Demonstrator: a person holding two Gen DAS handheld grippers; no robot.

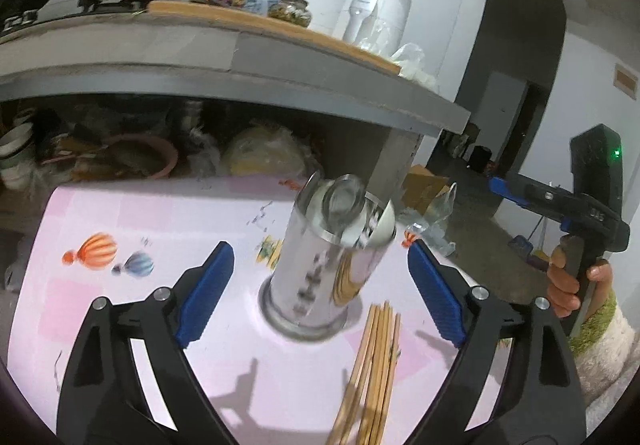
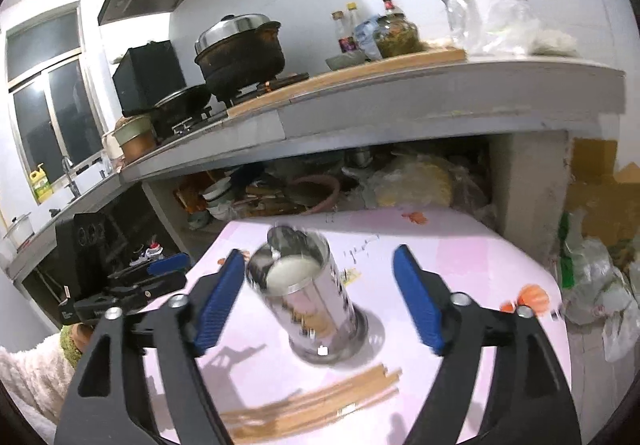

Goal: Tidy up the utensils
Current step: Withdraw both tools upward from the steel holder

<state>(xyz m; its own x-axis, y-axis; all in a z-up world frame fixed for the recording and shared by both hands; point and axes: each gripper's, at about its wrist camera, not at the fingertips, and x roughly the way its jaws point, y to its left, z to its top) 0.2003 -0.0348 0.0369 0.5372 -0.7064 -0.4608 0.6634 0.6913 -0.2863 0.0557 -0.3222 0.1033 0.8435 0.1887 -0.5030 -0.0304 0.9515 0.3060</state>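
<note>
- left gripper point(image 1: 320, 285): jaws spread wide, nothing between the pads; the steel holder sits framed in the gap, untouched.
- right gripper point(image 2: 320, 301): likewise released, empty, pads clear of the holder on both sides.
- chopsticks point(image 1: 374, 369): loose bundle lying flat on the pink tablecloth point(image 1: 140, 325), just in front of the holder's base, nearest the cameras.
- utensil holder point(image 2: 308, 305): shiny steel cylinder standing upright on the cloth, white spoon point(image 1: 376, 229) already in its mouth (blurred, exact contents unclear).
- step, as i judge it: between picks; chopsticks not yet stowed.
- next move likely calls for one gripper to drop low, close on the bundle, lift it upright over the holder's mouth; the other may steady the cylinder.
- beyond: cluttered shelf under the counter point(image 2: 400, 117).
</note>
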